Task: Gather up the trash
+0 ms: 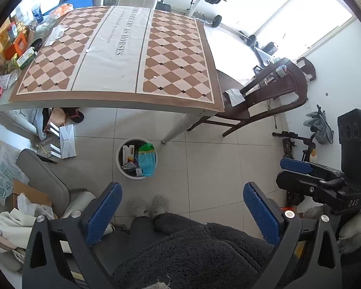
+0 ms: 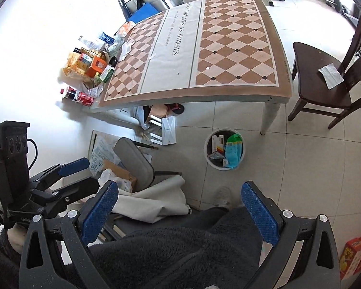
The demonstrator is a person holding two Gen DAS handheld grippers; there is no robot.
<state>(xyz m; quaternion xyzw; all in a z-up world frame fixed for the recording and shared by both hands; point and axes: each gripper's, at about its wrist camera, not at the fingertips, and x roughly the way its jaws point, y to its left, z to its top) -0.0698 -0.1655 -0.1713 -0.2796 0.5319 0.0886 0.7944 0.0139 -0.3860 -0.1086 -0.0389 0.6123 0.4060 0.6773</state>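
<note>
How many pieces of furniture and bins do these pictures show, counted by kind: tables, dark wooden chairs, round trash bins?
Tables with a brown checkered cloth: 1
Dark wooden chairs holding a white paper: 1
Round white trash bins on the tiled floor, with packaging inside: 1
Total: 3

Both the left gripper and the right gripper are open and empty.

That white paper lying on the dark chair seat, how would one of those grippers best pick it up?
The paper lies flat on the chair seat, one corner reaching the seat's edge. Probably come from above and the open front side, away from the backrest, and pinch that corner, since a flat sheet offers no other thickness to grip.
</note>
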